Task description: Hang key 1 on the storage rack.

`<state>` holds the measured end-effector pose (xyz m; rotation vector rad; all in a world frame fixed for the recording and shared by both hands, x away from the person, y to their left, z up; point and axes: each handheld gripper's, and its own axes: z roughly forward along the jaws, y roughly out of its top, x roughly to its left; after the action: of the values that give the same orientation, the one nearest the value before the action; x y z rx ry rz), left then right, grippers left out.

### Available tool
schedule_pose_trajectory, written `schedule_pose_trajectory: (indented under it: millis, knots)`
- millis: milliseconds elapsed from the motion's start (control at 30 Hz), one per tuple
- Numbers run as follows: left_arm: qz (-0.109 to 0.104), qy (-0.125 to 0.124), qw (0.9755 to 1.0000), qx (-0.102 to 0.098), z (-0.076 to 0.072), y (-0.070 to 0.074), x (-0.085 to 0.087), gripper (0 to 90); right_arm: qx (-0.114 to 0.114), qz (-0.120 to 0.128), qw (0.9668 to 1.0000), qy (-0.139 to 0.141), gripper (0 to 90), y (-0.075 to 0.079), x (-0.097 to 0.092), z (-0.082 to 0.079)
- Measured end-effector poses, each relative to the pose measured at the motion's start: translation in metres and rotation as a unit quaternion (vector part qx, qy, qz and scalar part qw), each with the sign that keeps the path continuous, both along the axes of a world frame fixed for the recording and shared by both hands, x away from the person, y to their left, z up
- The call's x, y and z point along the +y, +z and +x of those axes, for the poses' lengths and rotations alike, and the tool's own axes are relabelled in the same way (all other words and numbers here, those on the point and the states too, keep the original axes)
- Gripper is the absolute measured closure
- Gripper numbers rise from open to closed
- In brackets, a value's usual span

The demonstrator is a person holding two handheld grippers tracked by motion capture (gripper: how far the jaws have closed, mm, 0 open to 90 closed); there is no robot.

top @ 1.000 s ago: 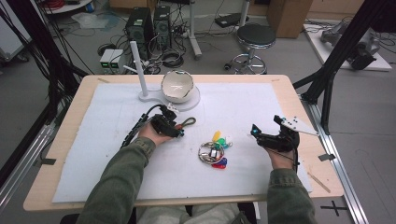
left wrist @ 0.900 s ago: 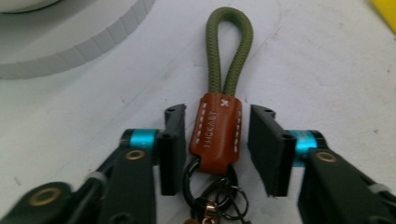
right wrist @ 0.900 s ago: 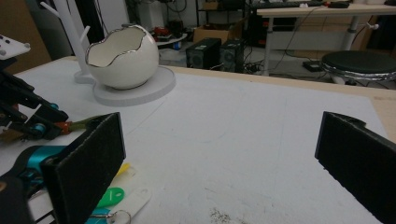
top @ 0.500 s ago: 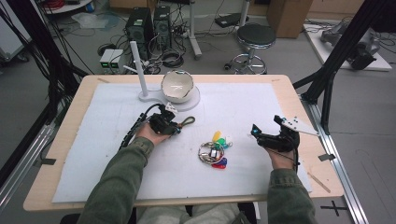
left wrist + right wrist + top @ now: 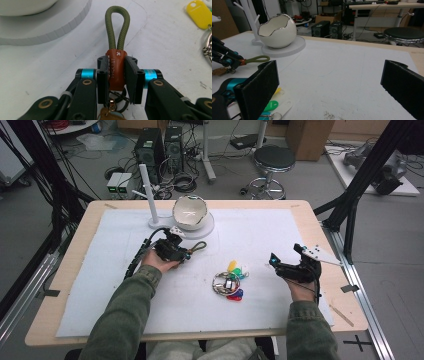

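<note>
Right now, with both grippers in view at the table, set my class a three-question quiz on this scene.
1. True or false: the left gripper is shut on the keychain strap.
2. The right gripper is: A open and holding nothing, B shut on a key tag, C inside the bowl.
3. Fill in: the bunch of coloured key tags lies on the white mat between the two ____.

Key: 1 true; 2 A; 3 grippers.
</note>
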<state>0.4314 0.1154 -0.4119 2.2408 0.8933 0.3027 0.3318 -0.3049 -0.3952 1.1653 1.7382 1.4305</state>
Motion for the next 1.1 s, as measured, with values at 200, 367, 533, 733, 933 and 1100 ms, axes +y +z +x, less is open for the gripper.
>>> schedule_pose_trajectory:
  millis: [200,367,533,733,933,1100]
  knots:
    - [-0.008,0.0,0.9999,-0.01,-0.004,0.009,0.004,73.4,0.0,0.001,1.0,-0.001,0.5,0.0,0.0,0.0]
    - [-0.021,0.009,0.9996,-0.015,-0.004,0.017,0.01,73.3,0.0,0.001,1.0,0.0,0.5,0.0,0.0,0.0]
    - [-0.032,0.008,0.9991,-0.029,-0.006,0.032,0.015,73.3,0.0,0.0,1.0,0.0,0.5,0.0,0.0,0.0]
    - [-0.037,0.018,0.9985,-0.035,-0.007,0.041,0.026,73.3,-0.001,-0.001,1.0,0.001,0.5,0.0,0.0,0.0]
    - [-0.06,0.029,0.9974,-0.028,-0.008,0.048,0.041,73.2,-0.001,-0.001,1.0,0.0,0.5,0.0,0.0,0.001]
    - [-0.057,0.041,0.9972,-0.024,-0.008,0.052,0.054,73.2,0.0,-0.001,1.0,0.0,0.5,0.0,0.0,0.001]
